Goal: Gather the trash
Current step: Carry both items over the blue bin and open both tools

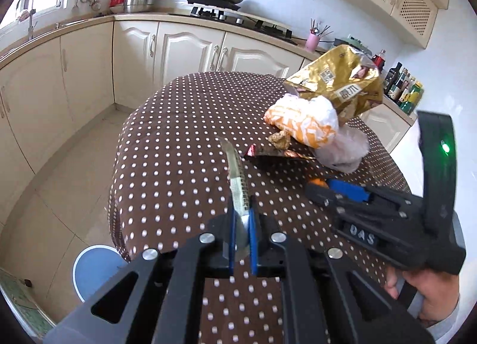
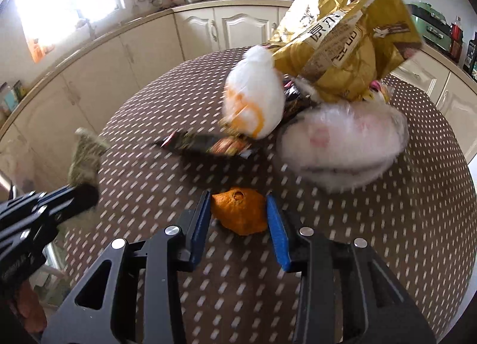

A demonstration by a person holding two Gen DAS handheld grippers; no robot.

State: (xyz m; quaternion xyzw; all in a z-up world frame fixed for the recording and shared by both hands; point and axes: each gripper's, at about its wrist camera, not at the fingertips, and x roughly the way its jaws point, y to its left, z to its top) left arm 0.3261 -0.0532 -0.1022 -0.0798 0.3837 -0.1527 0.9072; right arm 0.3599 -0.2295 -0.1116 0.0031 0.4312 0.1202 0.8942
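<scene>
A cream-cupboard kitchen surrounds a table (image 1: 167, 141) covered in a brown cloth with white dots, and the trash lies in a heap at its far side: a gold snack bag (image 2: 337, 43), a white-and-orange crumpled wrapper (image 2: 253, 99), a clear plastic bag (image 2: 342, 138) and a dark flat wrapper (image 2: 205, 143).

The left gripper (image 1: 242, 219) is clenched on a thin silvery wrapper strip (image 1: 237, 177), which stands up out of its fingers (image 1: 231, 236) above the cloth.

The right gripper (image 2: 238, 219) is set around an orange peel (image 2: 240, 214) near the table's close edge. The peel lies between the two blue fingers (image 2: 199, 225): it seems to touch the left one, with a sliver of cloth visible before the right one, so the pinch does not look finished, though blur makes that hard to judge.

To do this step well, the right fingers should probably sit low, close onto the peel's broad domed middle, and squeeze gently, since peel likely crumples or slips. The left should keep its strip firmly pinched and clear of the heap.
</scene>
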